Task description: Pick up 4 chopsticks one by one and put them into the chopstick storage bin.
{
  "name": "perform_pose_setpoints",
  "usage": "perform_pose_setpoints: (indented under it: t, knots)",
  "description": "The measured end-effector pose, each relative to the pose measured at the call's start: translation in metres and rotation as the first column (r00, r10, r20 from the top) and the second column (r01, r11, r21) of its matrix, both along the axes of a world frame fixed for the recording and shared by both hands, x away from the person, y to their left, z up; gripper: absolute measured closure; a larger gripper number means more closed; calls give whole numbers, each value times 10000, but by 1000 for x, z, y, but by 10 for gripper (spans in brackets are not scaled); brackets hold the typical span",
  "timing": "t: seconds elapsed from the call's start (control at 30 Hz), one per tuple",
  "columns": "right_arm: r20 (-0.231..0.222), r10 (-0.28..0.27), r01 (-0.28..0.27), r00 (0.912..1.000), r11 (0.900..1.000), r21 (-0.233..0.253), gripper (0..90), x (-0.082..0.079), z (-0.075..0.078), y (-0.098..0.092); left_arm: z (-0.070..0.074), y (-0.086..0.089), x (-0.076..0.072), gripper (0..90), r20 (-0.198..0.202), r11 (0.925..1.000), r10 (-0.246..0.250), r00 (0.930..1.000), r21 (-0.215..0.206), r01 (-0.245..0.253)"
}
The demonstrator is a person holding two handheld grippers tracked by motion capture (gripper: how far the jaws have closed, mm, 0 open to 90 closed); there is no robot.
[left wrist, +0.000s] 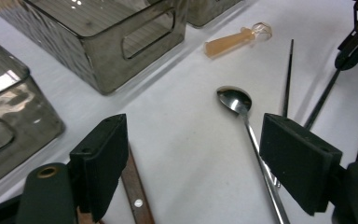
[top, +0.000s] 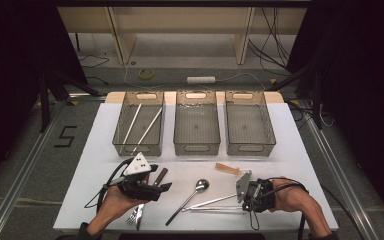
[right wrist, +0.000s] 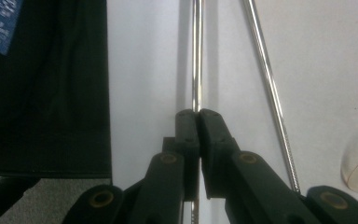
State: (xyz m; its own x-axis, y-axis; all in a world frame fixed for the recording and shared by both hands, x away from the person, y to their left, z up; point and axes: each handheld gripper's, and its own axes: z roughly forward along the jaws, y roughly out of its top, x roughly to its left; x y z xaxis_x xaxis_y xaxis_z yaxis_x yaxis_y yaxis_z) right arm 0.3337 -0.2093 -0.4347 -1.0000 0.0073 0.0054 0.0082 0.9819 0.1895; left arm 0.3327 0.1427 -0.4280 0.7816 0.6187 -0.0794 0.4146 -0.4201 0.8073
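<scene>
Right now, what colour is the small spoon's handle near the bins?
Translucent orange-tan handle; clearest in the left gripper view.

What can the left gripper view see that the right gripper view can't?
The left gripper view alone has the spoon lying between its wide-open jaws, two grey bins, an orange-handled tool and a brown handle beside one jaw.

The right gripper view alone has its jaws closed tight on a thin metal rod, seen close up, and the table's edge with dark cloth past it.

Both have the white table, and both have thin rods lying on it, though I cannot tell if they are the same ones.
</scene>
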Motion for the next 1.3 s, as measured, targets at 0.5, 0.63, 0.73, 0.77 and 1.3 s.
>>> perform_pose_setpoints:
  t: [0.5, 0.63, 0.73, 0.77, 1.3]
  knots:
    - [393, 67, -99, 9992, 9966, 819, 871, 5, 18, 7, -3, -37, -5, 228, -504, 9936, -1041, 9933, 377, 1061]
    - [519, 133, -179, 9986, 9957, 906, 871, 6, 22, 13, -5, -52, -8, 230, -653, 9864, -1476, 9869, 631, 1517]
    - [513, 205, -252, 9985, 9954, 927, 871, 7, 25, 18, -7, -61, -9, 234, -735, 9801, -1769, 9815, 777, 1825]
    - [549, 235, -287, 9982, 9949, 964, 871, 7, 26, 20, -7, -63, -9, 235, -777, 9784, -1828, 9801, 831, 1891]
    - [619, 682, -740, 9957, 9927, 956, 871, 10, 33, 43, -14, -78, -15, 374, -1005, 9286, -2837, 9536, 2193, 2993]
